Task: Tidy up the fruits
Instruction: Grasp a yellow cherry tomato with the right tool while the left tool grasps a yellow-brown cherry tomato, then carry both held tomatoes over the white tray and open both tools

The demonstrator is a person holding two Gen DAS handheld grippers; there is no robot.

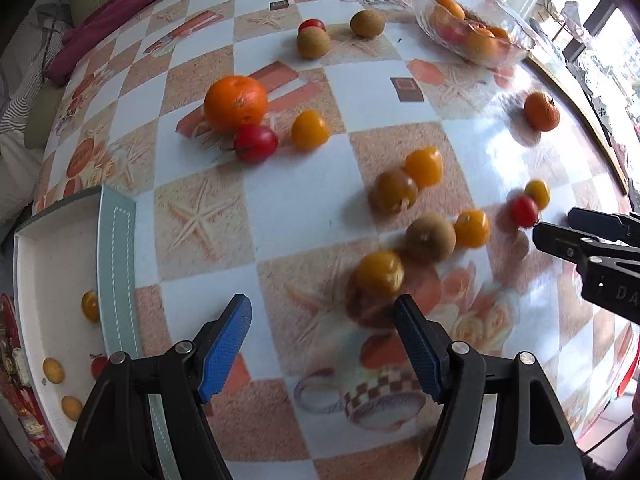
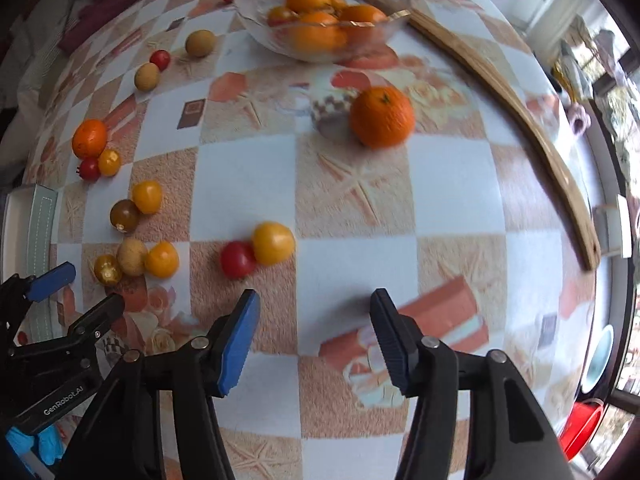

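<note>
The checkered table (image 2: 352, 200) is carrying scattered fruit. A glass bowl (image 2: 256, 20) of oranges is sitting at its far side, well apart from both grippers. The left gripper (image 1: 326, 312) is hanging with jaws wide and empty, a yellow tomato (image 1: 378, 274) lying just beyond its fingertips. The right gripper (image 2: 314, 306) is standing apart too, holding nothing, a red tomato (image 2: 237, 265) lying just ahead-left.
</note>
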